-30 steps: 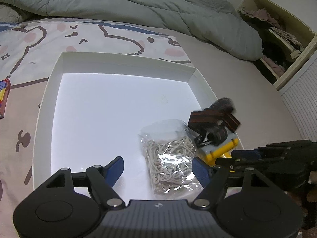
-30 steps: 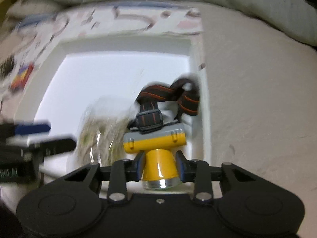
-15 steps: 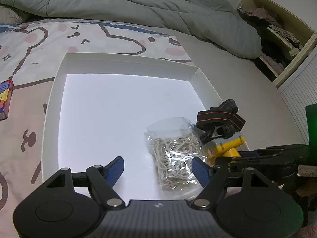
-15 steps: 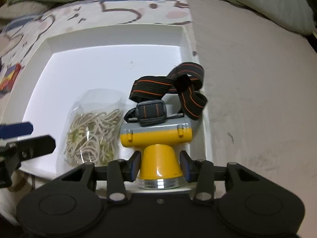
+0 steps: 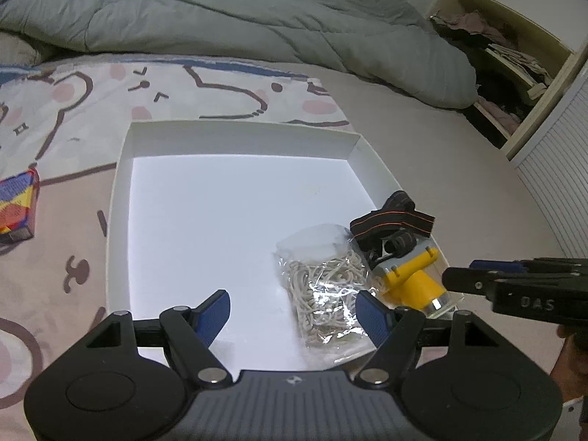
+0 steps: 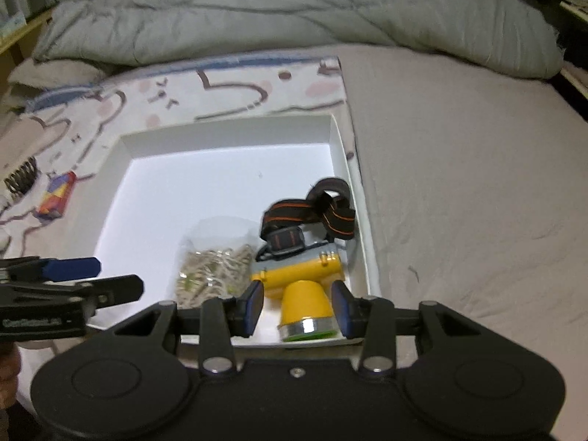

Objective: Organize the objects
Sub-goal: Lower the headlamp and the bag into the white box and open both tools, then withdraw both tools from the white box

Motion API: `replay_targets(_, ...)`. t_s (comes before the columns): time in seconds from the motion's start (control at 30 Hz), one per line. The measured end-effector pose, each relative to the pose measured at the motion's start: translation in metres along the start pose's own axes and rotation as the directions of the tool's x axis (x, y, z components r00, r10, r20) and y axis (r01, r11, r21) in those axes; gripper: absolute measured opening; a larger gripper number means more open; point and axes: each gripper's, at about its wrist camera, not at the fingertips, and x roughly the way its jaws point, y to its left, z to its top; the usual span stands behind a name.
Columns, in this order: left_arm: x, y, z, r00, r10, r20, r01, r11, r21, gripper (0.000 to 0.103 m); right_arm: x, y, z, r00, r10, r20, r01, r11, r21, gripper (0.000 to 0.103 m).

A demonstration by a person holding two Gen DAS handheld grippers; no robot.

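Note:
A yellow headlamp (image 6: 303, 288) with a black and orange strap lies in the near right corner of a white box (image 6: 154, 136). A clear bag of rubber bands (image 6: 213, 264) lies beside it on the left. My right gripper (image 6: 298, 307) is open, its pads apart on either side of the lamp's head with gaps showing. In the left wrist view the headlamp (image 5: 411, 279) and the bag (image 5: 327, 294) lie in the white box (image 5: 121, 191). My left gripper (image 5: 292, 316) is open and empty over the box's near edge.
A small colourful box (image 5: 16, 205) lies on the patterned bedsheet left of the white box; it also shows in the right wrist view (image 6: 57, 194). A grey duvet (image 5: 239, 11) is piled at the back. A shelf with clothes (image 5: 507, 58) stands at the right.
My right gripper has set the headlamp down in the box corner and opened its jaws off it, drawing back a little. The left gripper has pulled back slightly.

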Motion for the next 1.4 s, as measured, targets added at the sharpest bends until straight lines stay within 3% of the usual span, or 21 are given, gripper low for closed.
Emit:
replay_targets(0.27,-0.030,0.002,-0.001,1.000,0.022,0.016,-0.023,0.998,0.055,0.077,-0.037,0.015,-0.017,0.995,-0.009,0.101,0.008,1.000,0.012,0.043)
replay_targets(0.4,-0.045,0.005,-0.002,0.999,0.033,0.029,-0.035,0.996,0.086,0.077,-0.051,0.023,-0.030,0.987,-0.038,0.157,0.035,0.999,0.024,0.053)
replay_targets(0.53,-0.058,0.010,-0.005,0.998,0.035,0.052,-0.040,0.994,0.106,0.095,-0.062,0.029,-0.041,0.981,-0.034,0.192,0.024,0.998,0.055,0.059)
replay_targets(0.73,-0.069,0.015,-0.013,0.994,0.067,0.088,-0.080,0.985,0.155,0.101,-0.076,0.035,-0.059,0.964,-0.072,0.257,0.043,0.992,0.116,0.069)
replay_targets(1.0,-0.078,0.018,-0.026,0.990,0.071,0.121,-0.094,0.976,0.196,0.103,-0.084,0.042,-0.079,0.947,-0.137,0.292,0.087,0.981,0.176,0.102)
replay_targets(1.3,-0.082,0.022,-0.034,0.989,0.070,0.128,-0.096,0.973,0.210,0.103,-0.089,0.044,-0.095,0.940,-0.166,0.299,0.100,0.970,0.223,0.103)
replay_targets(1.4,-0.084,0.024,-0.034,0.989,0.060,0.134,-0.087,0.975,0.206,0.103,-0.088,0.045,-0.098,0.943,-0.141,0.302,0.073,0.971,0.227,0.103)
